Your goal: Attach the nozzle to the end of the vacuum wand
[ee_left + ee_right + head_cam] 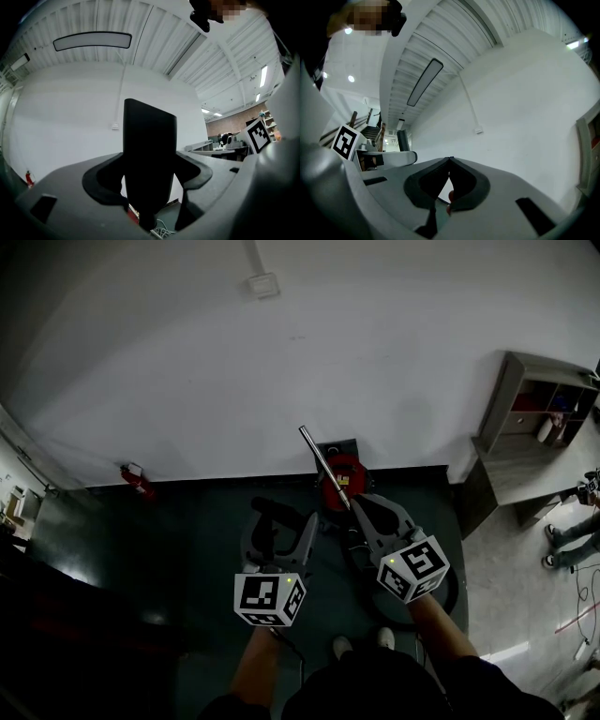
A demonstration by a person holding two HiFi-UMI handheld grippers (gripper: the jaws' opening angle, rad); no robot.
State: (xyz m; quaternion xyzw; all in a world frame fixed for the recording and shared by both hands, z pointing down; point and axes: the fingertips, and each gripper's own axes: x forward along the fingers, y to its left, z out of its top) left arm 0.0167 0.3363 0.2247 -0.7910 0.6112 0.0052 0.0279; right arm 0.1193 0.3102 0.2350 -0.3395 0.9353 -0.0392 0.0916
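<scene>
My left gripper [281,519] is shut on the black nozzle [267,512]. In the left gripper view the nozzle [150,140] stands upright between the jaws of this gripper [150,180] and sticks out above them. The metal vacuum wand [323,465] slants up over the red vacuum cleaner [343,472] by the wall. Its lower end is hidden behind my right gripper [361,506]. In the right gripper view the right gripper [450,161] is shut, tips touching, with nothing seen between them. A bit of the red cleaner [450,194] shows through the gap below.
A white wall [281,362] stands close ahead. A red fire extinguisher [137,481] sits at its foot on the left. A grey shelf unit [530,427] and a person's legs [567,540] are at the right. The black hose [452,594] curls on the dark floor.
</scene>
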